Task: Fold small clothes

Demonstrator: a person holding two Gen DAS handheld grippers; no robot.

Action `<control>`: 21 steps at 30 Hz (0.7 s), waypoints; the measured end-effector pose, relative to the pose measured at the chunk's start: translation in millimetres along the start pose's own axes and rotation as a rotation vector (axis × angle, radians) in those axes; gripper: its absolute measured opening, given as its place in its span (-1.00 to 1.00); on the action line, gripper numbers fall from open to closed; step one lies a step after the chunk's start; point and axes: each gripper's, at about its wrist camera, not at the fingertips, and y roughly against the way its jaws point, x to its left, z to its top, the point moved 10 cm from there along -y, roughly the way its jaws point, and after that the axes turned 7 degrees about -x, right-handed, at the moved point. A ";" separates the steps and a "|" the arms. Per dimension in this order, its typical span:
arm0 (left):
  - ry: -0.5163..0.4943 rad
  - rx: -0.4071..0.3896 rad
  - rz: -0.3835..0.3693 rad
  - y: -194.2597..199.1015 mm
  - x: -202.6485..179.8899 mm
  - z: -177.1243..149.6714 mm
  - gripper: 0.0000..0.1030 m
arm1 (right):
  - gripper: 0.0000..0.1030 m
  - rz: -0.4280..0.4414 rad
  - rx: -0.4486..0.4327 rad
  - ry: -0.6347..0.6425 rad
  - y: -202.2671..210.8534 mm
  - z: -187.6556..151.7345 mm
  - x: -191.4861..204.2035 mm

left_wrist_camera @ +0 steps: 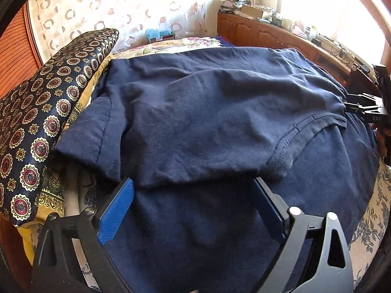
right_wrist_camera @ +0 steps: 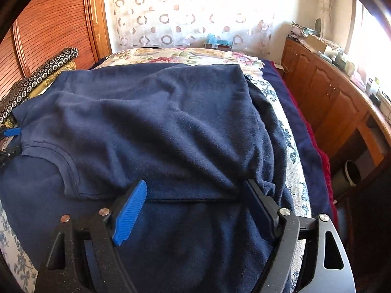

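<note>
A navy T-shirt (left_wrist_camera: 207, 112) lies spread on the bed, with its upper part folded over toward me; the ribbed collar (left_wrist_camera: 305, 127) shows at the right. My left gripper (left_wrist_camera: 193, 183) stands open low over the shirt, its blue pads either side of the near fold edge and gripping nothing. In the right wrist view the same T-shirt (right_wrist_camera: 158, 127) fills the middle. My right gripper (right_wrist_camera: 194, 183) is open over the fold edge there, with the cloth lying flat between its fingers. Each gripper shows at the other view's edge: the right gripper (left_wrist_camera: 366, 112) and the left gripper (right_wrist_camera: 9, 131).
A dark cushion (left_wrist_camera: 36, 122) with round patterns leans at the bed's left side. The floral bedspread (right_wrist_camera: 290, 146) shows under the shirt. A wooden cabinet (right_wrist_camera: 330, 92) with clutter on top runs along the right wall. A bin (right_wrist_camera: 352, 173) stands on the floor beside it.
</note>
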 end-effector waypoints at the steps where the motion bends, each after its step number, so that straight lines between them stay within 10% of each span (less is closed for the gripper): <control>1: 0.001 0.000 -0.001 -1.2 0.2 0.7 0.86 | 0.62 0.001 0.000 0.001 0.2 1.8 -1.8; 21: 0.002 0.000 -0.002 -2.3 0.4 1.4 0.86 | 0.62 0.030 0.008 -0.101 11.7 -25.3 13.4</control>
